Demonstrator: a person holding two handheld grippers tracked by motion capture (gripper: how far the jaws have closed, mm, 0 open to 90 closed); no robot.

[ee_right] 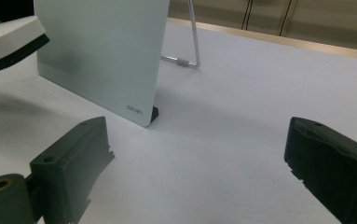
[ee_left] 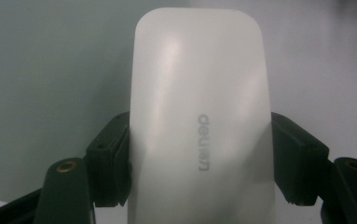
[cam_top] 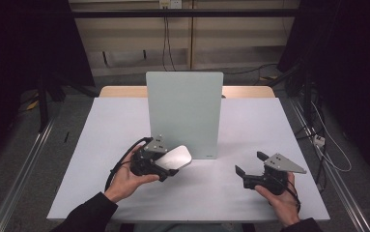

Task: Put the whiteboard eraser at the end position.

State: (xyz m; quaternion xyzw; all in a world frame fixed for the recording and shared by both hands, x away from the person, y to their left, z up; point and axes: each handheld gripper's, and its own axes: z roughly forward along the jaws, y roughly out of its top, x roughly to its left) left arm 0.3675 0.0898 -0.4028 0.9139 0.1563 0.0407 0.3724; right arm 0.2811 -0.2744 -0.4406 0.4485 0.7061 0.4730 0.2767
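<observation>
My left gripper (cam_top: 165,166) is shut on a white rounded eraser block (cam_top: 178,157), held just above the table in front of the board's lower left part. In the left gripper view the block (ee_left: 199,121) stands between both black pads (ee_left: 113,158), which press its sides; grey lettering shows on its face. A pale green board (cam_top: 185,113) stands upright on a wire stand at the table's middle. My right gripper (cam_top: 249,166) rests low at the front right, open, with nothing between its fingers (ee_right: 71,154). The board's lower corner (ee_right: 141,109) lies ahead of it.
The white table (cam_top: 100,145) has a wooden strip along its far edge (cam_top: 120,91). A wire stand (ee_right: 185,60) props the board from behind. Metal rails and cables run along the floor on both sides. Bare tabletop spreads left and right of the board.
</observation>
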